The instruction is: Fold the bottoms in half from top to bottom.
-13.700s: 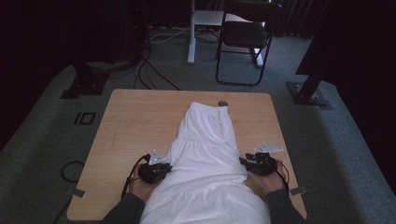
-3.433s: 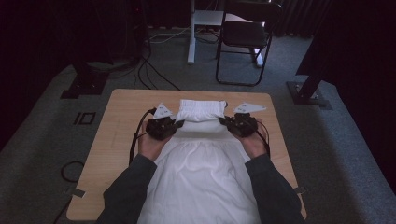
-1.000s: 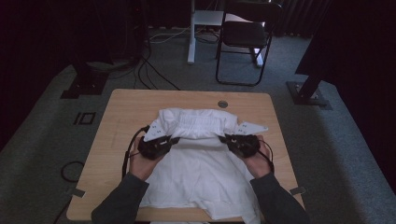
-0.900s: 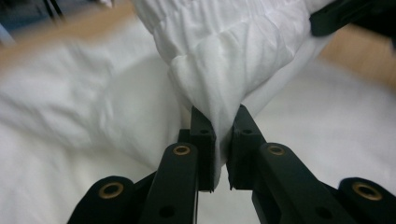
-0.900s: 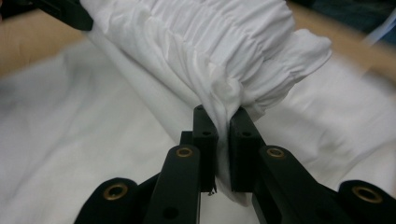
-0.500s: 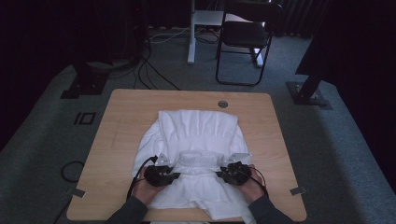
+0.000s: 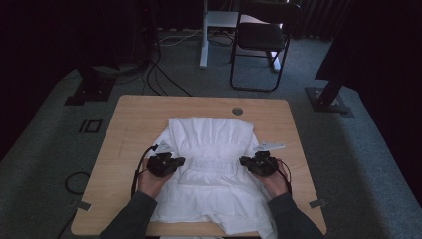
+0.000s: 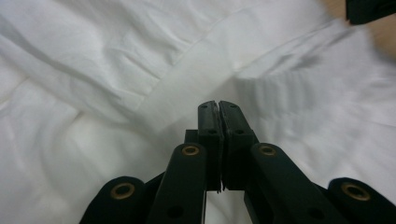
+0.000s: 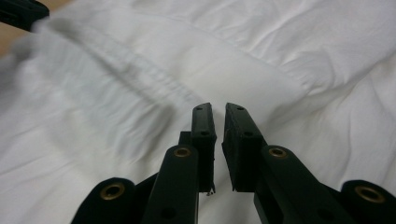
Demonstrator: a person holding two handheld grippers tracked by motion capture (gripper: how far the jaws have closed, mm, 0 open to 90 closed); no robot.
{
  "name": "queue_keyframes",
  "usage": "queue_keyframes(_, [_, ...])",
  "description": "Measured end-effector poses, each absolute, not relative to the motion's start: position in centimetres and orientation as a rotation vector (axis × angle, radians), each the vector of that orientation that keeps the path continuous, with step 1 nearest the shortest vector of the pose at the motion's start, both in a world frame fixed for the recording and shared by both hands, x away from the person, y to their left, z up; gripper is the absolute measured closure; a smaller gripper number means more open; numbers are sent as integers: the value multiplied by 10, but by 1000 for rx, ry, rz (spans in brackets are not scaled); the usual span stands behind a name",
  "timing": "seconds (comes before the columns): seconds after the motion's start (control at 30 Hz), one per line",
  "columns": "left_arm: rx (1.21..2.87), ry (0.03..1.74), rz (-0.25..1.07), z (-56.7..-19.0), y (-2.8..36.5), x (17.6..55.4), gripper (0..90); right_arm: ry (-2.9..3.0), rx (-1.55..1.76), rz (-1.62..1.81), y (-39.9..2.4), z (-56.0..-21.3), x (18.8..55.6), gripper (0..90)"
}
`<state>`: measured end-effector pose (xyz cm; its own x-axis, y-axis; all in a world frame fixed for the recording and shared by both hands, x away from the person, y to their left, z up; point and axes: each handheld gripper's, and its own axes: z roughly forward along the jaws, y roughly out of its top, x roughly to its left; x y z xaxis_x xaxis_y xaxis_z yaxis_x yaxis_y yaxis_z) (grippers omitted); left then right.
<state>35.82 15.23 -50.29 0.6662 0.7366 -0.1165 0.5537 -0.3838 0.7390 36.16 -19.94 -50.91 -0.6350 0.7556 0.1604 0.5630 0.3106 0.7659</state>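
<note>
Two tongs low over white garment [image 7: 211, 164] spread on table [image 7: 129, 124]. Left tongs [image 7: 180, 161] at left end of gathered waistband [image 7: 211, 167], jaws just closed, clenched, nothing between pads. Right tongs [image 7: 244, 162] at waistband's right end, jaws just closing, narrow gap remaining, no cloth pinched. Garment hem overhangs near table edge.

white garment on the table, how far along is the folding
Done: the white garment lies on the table with its gathered band folded over the middle. In hand: the left gripper and right gripper sit at the band's ends, nothing between their jaws. Left: the near hem overhangs, probably further folds.
</note>
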Motion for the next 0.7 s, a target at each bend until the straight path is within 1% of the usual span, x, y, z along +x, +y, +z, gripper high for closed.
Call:
queue_keyframes(0.1, [2139,1013,269,-518,138,374,860,2356,1228,1153,-190,-519,380,811])
queue_keyframes(0.23, [2169,980,234,-532,128,374,831,2405,1233,1127,-181,-529,389,809])
queue_keyframes(0.4, [2161,919,228,-533,129,354,805,2438,1194,1224,-185,-525,372,778])
queue_keyframes(0.5, [2150,858,204,-534,131,335,787,2456,1156,1280,-191,-521,357,757])
queue_keyframes(0.57, [2174,807,181,-538,131,322,778,2476,1111,1304,-195,-519,347,736])
queue_keyframes(0.7, [2184,783,153,-544,132,308,765,2437,1084,1317,-201,-512,334,711])
